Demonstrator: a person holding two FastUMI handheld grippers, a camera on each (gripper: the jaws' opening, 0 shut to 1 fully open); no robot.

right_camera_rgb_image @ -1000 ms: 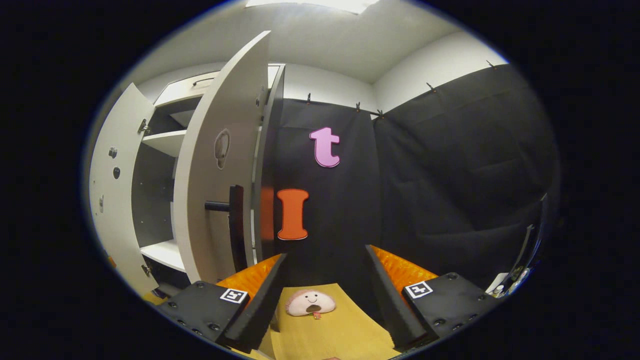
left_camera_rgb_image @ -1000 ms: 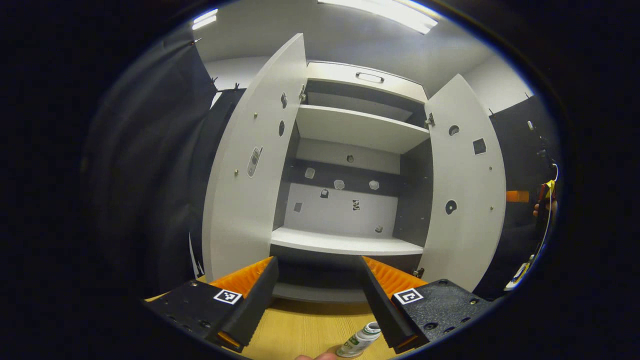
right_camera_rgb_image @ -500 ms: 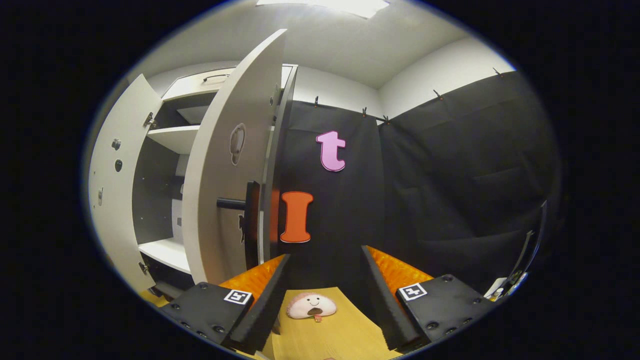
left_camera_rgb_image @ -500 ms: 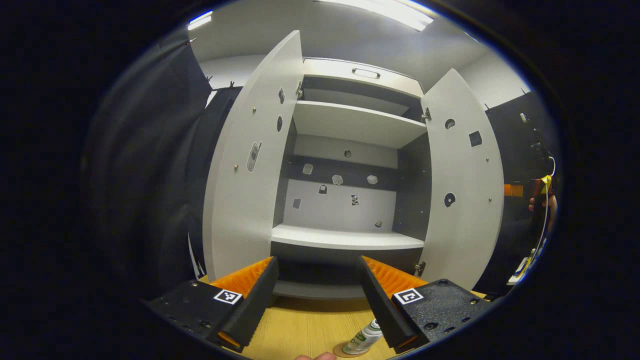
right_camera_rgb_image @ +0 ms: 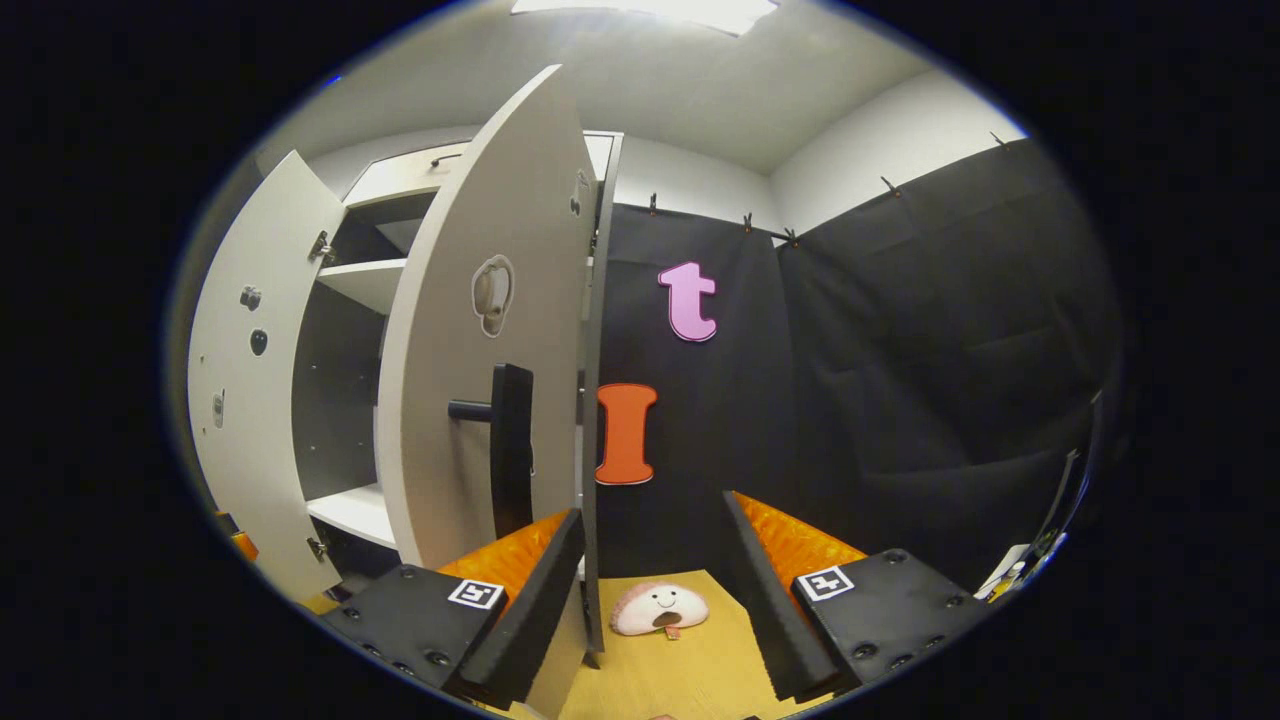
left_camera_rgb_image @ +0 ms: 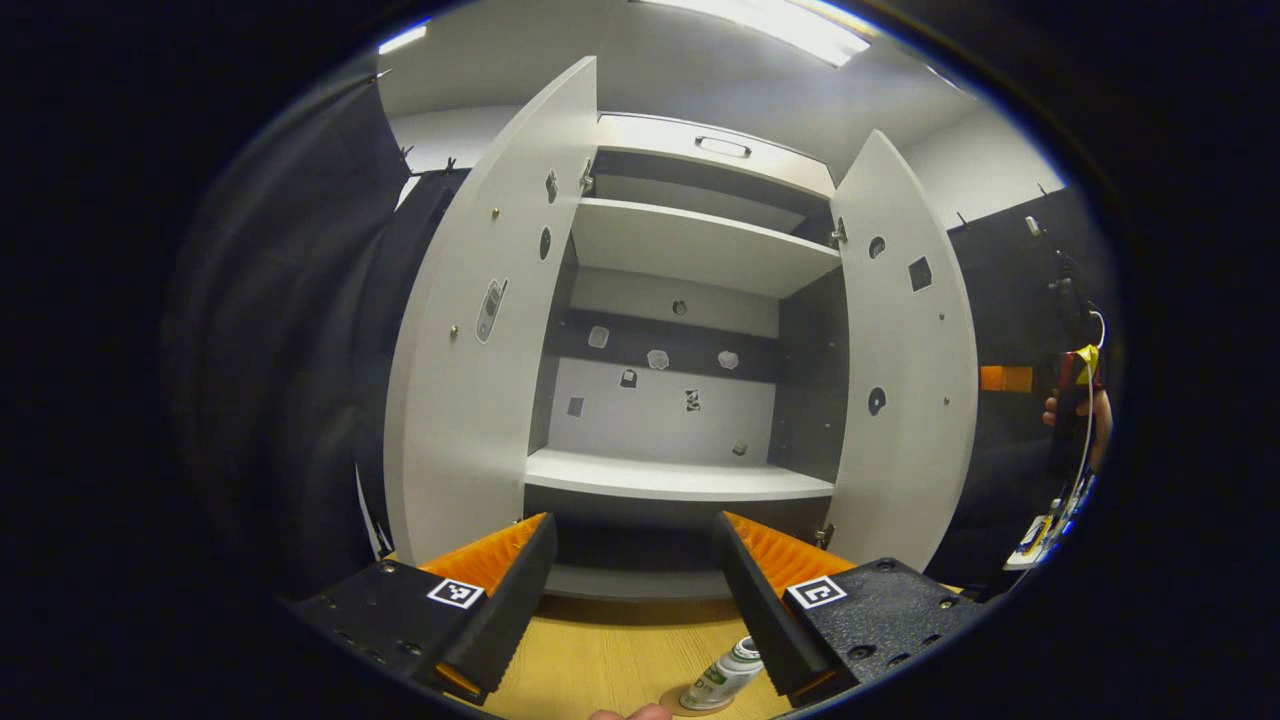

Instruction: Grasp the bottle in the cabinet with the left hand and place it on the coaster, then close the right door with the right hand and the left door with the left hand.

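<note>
Both cabinet doors open, left door (left_camera_rgb_image: 470, 350), right door (right_camera_rgb_image: 490, 330), bottle (left_camera_rgb_image: 722, 680) upright on coaster (left_camera_rgb_image: 672, 702), left gripper (left_camera_rgb_image: 635, 570) and right gripper (right_camera_rgb_image: 650, 560) with jaws apart, gripping nothing

A smiling plush toy (right_camera_rgb_image: 659, 609) lies on the wooden table (right_camera_rgb_image: 700, 670).

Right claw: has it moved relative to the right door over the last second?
Yes. The right claw has swung left toward the right door; the door's black handle now sits closer to its fingers.
</note>
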